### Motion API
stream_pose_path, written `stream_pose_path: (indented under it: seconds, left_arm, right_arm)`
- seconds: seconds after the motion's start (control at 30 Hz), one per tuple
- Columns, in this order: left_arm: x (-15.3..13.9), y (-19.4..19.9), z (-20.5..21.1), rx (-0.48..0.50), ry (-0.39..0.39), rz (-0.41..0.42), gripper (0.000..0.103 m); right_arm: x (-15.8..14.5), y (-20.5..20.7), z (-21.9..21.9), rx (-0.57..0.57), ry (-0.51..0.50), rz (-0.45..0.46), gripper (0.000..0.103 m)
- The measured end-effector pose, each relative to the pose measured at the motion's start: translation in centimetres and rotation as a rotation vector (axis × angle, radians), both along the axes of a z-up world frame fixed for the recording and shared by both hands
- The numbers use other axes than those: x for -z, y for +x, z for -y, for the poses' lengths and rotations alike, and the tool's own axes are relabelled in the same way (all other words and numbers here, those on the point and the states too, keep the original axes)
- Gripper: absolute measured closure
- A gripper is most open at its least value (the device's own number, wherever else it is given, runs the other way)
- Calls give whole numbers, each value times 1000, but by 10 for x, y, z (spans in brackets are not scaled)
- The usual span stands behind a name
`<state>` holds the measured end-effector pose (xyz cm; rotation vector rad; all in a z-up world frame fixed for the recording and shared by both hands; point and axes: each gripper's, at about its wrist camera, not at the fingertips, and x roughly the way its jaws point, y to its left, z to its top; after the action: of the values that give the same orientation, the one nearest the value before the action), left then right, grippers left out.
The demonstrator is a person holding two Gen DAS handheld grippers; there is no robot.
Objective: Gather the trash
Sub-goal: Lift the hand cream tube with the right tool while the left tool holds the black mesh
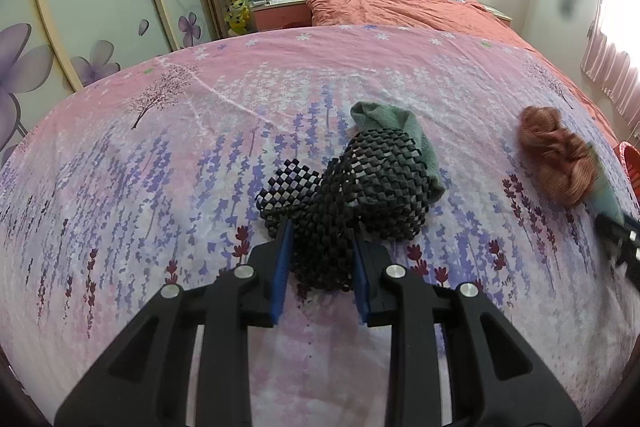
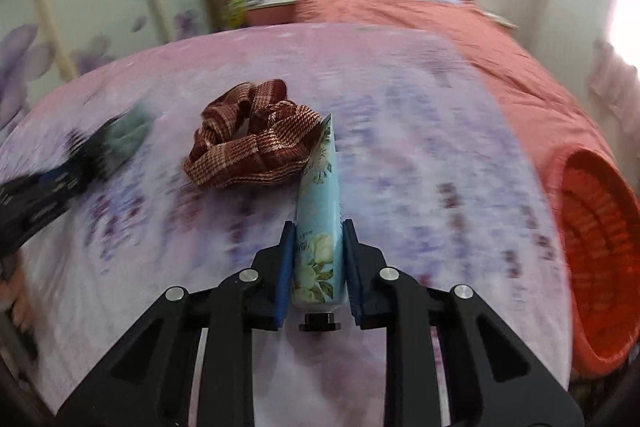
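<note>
Jaws of your right gripper (image 2: 315, 247) are clamping the blue tube (image 2: 318, 227); left gripper (image 1: 322, 251) is pinching black mesh (image 1: 360, 183); next, swing right toward the red basket (image 2: 600, 227)

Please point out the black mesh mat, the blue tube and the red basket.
black mesh mat (image 1: 360, 183): left wrist view, its middle.
blue tube (image 2: 318, 223): right wrist view, its body.
red basket (image 2: 600, 227): right wrist view, inner wall.

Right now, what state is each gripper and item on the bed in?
left gripper: shut on black mesh mat
right gripper: shut on blue floral tube
green cloth: crumpled, partly under the mat
plaid cloth: bunched, loose on bedspread
red basket: beside bed, opening visible
</note>
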<state>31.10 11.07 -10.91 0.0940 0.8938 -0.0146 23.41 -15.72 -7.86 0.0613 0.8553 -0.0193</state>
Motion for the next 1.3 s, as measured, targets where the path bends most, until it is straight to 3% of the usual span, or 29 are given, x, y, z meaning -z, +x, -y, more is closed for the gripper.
stream_pose_path:
  seconds: [0.07,0.13,0.23,0.27,0.37,0.57,0.73,0.83,0.9,1.0,1.1,1.3]
  left_arm:
    - [0,0,0,0,0,0,74]
    - [0,0,0,0,0,0,74]
    - [0,0,2,0,3,0,74]
    - [0,0,2,0,3,0,74]
    - [0,0,2,0,3,0,74]
    - [0,0,3,0,1,0,74]
    - [0,0,2,2,-6,0,74]
    - [0,0,0,3,-8,0,74]
    - [0,0,1,5,-11,-1,74]
    - [0,0,-1,8,-15,-1,74]
    - [0,0,-1,10,-14,-1,74]
    - [0,0,0,9,-15,-1,74]
  right_arm:
    - [-1,2,5,5,18,-2,79]
    - [2,7,6,21,-27,-16,79]
    - [4,12,9,-2,19,-33,79]
    - [4,12,12,-3,37,-33,76]
    - [1,15,18,0,66,-16,54]
    - [-7,30,16,20,22,40,54]
    - [-8,50,17,44,13,52,60]
    - [-10,63,14,33,-10,57,69]
    - [-8,70,9,5,-23,50,85]
    - [-6,73,-9,-52,-74,48,96]
    - [-4,77,-25,-82,-119,51,96]
    - [-7,76,-25,-90,-93,36,92]
